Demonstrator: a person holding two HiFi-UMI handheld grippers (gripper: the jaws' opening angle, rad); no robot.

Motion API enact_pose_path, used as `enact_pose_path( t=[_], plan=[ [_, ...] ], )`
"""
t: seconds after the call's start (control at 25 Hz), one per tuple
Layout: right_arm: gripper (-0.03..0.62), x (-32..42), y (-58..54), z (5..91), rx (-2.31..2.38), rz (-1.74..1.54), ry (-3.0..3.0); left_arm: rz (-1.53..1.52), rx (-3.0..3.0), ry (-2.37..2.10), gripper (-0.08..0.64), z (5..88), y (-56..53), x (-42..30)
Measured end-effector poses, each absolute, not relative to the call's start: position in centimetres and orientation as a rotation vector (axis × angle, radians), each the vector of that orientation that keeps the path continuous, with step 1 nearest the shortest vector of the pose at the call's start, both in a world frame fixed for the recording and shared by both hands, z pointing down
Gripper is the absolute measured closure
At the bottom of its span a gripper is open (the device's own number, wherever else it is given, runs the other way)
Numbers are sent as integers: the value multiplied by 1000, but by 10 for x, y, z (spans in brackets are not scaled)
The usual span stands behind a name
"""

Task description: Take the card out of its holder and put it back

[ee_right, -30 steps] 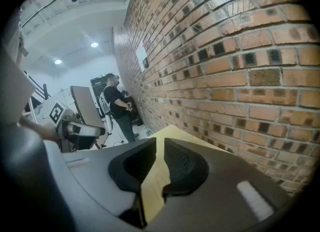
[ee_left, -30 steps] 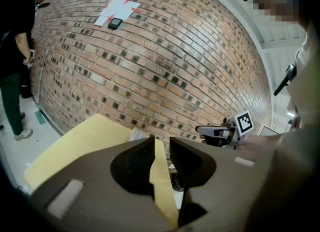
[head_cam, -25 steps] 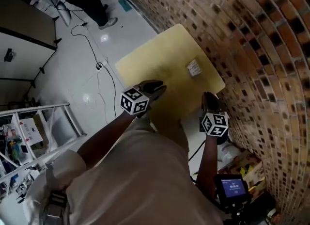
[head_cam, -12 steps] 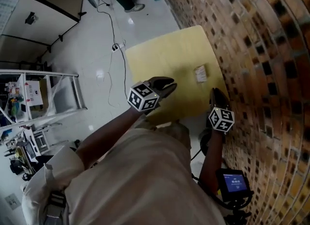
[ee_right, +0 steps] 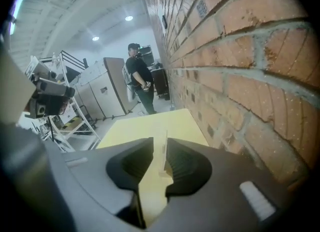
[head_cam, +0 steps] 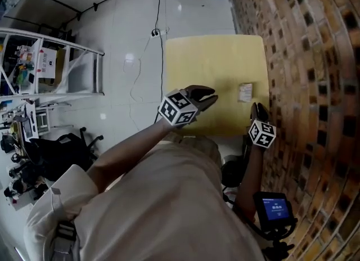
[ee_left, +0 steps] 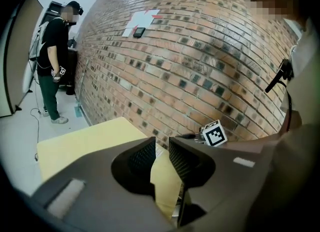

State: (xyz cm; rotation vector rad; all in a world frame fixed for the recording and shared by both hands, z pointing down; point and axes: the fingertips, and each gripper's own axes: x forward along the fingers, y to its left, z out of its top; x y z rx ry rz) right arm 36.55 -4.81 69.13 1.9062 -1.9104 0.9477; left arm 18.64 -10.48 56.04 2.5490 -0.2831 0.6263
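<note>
**Both tongs released, card holder just ahead of the right pair**

The right tongs (ee_right: 160,143) stand parted, and their jaws have just been opening. In the right gripper view a thin, pale upright sliver shows in the gap between them. The pads do not press on it. From the head view this is the card holder (head_cam: 245,91), which stands on the table just beyond the tips of the right tongs. The card cannot be told apart from the holder at this size.

The left tongs (ee_left: 161,143) are also released, with a narrow gap between the ribbed pads. Only the table top shows through that gap. They hover over the near part of the table, to the left of the holder and apart from it.

The yellow table (head_cam: 197,57) has its right edge against a brick wall (head_cam: 315,57), and the holder sits near that edge. White floor (head_cam: 129,29) lies to the left, with a cable (head_cam: 153,29) trailing across it and a metal rack (head_cam: 62,63) beyond. A person (ee_right: 137,78) in dark clothes stands past the far end of the table. A small lit screen (head_cam: 273,209) shows low by the wall.
</note>
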Motion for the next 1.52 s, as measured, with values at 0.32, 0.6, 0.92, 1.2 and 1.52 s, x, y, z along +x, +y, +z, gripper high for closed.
enact_pose_path(
  t=[0.32, 0.6, 0.92, 1.2, 1.52],
  plan=[
    [512, 354, -64, 732, 1806, 986, -1884, 636, 2544, -332, 457, 562, -116, 179],
    [512, 354, -71, 758, 1829, 1023, -1825, 656, 2532, -351, 457, 569, -125, 166],
    [524, 351, -72, 769, 1853, 1053, -1788, 679, 2528, -363, 460, 569, -134, 159],
    [571, 356, -72, 770, 1903, 1049, -1776, 690, 2539, -365, 460, 566, -133, 156],
    [575, 357, -73, 769, 1933, 1074, -1784, 688, 2543, -389, 460, 564, -130, 151]
  ],
)
